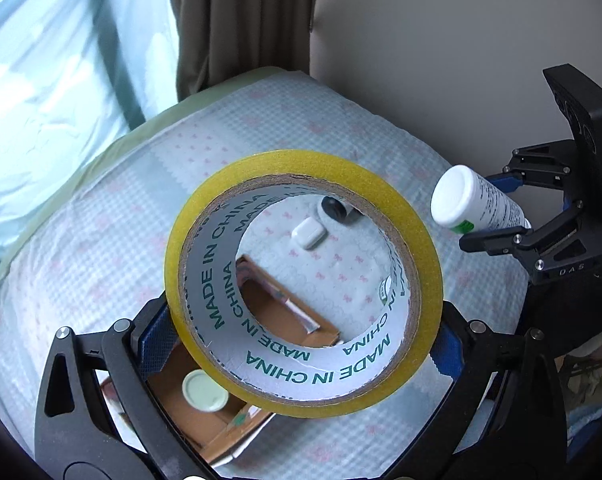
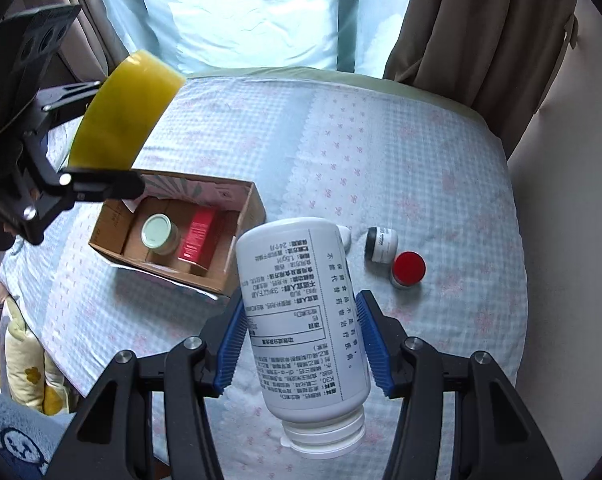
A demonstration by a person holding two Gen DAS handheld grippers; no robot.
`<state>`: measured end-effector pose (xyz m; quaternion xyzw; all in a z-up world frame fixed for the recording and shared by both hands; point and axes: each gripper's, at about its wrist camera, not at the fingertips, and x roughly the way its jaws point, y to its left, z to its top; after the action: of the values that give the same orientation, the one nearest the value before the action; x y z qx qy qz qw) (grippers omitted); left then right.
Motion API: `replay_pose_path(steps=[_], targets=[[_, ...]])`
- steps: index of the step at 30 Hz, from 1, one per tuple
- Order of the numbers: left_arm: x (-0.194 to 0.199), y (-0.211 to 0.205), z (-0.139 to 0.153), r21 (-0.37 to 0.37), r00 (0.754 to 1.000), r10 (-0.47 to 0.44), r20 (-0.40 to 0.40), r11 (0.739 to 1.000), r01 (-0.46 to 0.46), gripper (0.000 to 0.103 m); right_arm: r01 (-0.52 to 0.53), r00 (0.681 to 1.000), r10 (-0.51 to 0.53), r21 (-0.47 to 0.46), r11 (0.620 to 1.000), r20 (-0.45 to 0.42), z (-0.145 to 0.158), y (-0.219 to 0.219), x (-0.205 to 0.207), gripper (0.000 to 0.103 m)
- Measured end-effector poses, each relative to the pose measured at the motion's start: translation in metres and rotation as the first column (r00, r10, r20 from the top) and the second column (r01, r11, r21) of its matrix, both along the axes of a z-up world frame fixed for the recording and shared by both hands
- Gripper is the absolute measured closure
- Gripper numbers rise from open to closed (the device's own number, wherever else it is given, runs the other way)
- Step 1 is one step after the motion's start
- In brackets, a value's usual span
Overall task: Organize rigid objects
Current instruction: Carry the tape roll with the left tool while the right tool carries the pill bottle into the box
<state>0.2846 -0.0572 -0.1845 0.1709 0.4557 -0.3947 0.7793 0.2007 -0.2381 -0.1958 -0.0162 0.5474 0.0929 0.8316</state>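
1. My left gripper (image 1: 301, 344) is closed across a roll of yellow tape (image 1: 303, 280), the blue pads (image 1: 157, 340) pressing its outer rim on both sides; the jaws stand wide because the roll is wide. The roll hangs in the air, its hole facing the camera.
2. My right gripper (image 2: 305, 340) is clamped on a white bottle (image 2: 301, 304), pads on the printed label, cap end towards me and base pointing away. It too is off the bed.
3. Below both lies the cardboard box (image 2: 249, 204), open on the blue checked bedspread (image 2: 421, 160). A pale-lidded jar (image 2: 159, 234) and a red carton (image 2: 199, 238) already sit inside.
4. Near the box, on the cloth, remain a small white case (image 1: 309, 232), a black-and-white jar (image 2: 381, 244) and a red-capped jar (image 2: 409, 268).
5. I judge this the carrying step: both loads lifted, neither yet placed.
6. Next calls for bringing each over the box's free space, lowering, then loosening, one at a time so they don't knock together.
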Motion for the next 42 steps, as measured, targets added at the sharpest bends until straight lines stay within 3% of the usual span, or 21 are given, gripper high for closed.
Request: replay_pose_path(steps=[7,14,21,25,32,40,42], targets=[[-0.009,0.089,0.004,0.009,0.996,0.089,-0.009,0.996,-0.089,0.003,-0.012,1.0,0.012,0.037,0.999,-0.013,0.008,0.071,0.013,0.053],[-0.008,0.16,-0.025,0.041,0.987,0.16,-0.03,0.986,-0.159,0.003,0.015,0.998,-0.007,0.121,0.993,-0.068,-0.02,0.137,0.035,0.053],[0.012,0.189,-0.082,0.081,0.976,0.203,-0.074,0.977,-0.197,0.003,0.143,0.979,-0.111,0.186,0.972,-0.171,-0.077,0.171,0.062,0.053],[0.025,0.196,-0.113,0.099,0.964,0.242,-0.109,0.968,-0.231,0.003,0.222,0.959,-0.183,0.171,0.96,-0.216,-0.104,0.172,0.08,0.053],[0.04,0.174,-0.162,0.184,0.942,0.311,-0.127,0.941,-0.285,0.003,0.335,0.916,-0.287,0.142,0.931,-0.28,-0.145,0.157,0.105,0.053],[0.061,0.177,-0.209,0.215,0.833,0.499,-0.239,0.864,-0.455,0.003,0.441,0.858,-0.374,0.131,0.888,-0.351,-0.19,0.145,0.119,0.053],[0.064,0.179,-0.214,0.238,0.813,0.542,-0.215,0.836,-0.495,0.003,0.453,0.852,-0.387,0.127,0.882,-0.353,-0.198,0.145,0.119,0.053]])
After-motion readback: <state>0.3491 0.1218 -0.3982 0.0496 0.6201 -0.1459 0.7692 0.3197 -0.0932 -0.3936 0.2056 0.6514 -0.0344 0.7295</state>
